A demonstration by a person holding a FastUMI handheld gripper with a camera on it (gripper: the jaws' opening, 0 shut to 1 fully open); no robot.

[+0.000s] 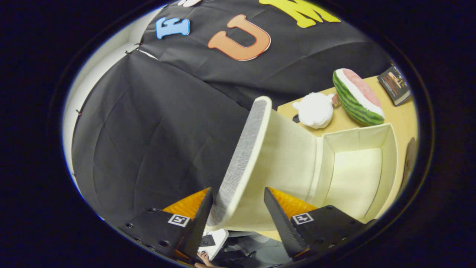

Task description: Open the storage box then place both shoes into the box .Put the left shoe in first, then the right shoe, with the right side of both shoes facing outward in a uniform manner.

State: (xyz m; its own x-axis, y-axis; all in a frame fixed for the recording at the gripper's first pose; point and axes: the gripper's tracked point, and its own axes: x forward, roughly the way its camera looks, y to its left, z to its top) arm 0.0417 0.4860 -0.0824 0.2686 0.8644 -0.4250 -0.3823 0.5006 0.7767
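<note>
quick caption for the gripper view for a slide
Hand-held gripper holding the storage box lid raised, its fingers astride the lid's edge, empty box open beyond.

— What's the gripper (238, 208) at?

— Its fingers stand either side of the storage box's lid (256, 163), which is swung up and rises between them. The gap between the fingers looks wider than the lid's edge, so I can't tell whether both press on it.

— And the box?

— The storage box (375, 136) lies open beyond the fingers on a tan table (403, 115), its pale inside bare.

— Anything else on the table?

— A white plush toy (315, 110) sits just behind the box, with a watermelon-slice cushion (357, 96) beside it. A dark booklet (395, 85) lies near the table's far corner.
</note>
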